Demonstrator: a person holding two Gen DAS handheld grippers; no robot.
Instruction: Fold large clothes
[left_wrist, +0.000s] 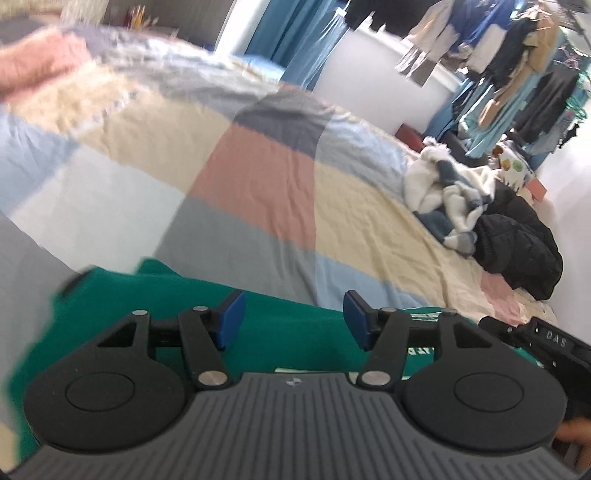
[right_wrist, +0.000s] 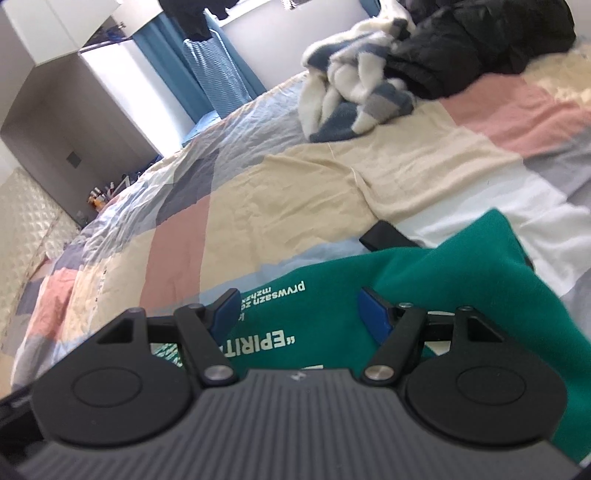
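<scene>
A green sweatshirt (left_wrist: 280, 332) lies on the patchwork bedcover (left_wrist: 258, 177), close under both grippers. My left gripper (left_wrist: 293, 318) hovers over its plain green cloth, open, with nothing pinched between the blue pads (left_wrist: 232, 319). My right gripper (right_wrist: 300, 309) is open above the white chest print (right_wrist: 258, 341). A raised green fold (right_wrist: 480, 280) stands beside and behind its right finger, and no pad presses on it. A black trim piece (right_wrist: 384, 236) shows at the garment's far edge. The right gripper's black body (left_wrist: 546, 343) appears at the lower right of the left wrist view.
A white-and-blue fleece (right_wrist: 351, 92) and a black puffy jacket (right_wrist: 480, 44) are heaped at the bed's far side. A rack of hanging clothes (left_wrist: 517, 66), blue curtains (left_wrist: 303, 40) and a pink pillow (left_wrist: 40, 62) border the bed. A white wardrobe (right_wrist: 74, 92) stands beyond it.
</scene>
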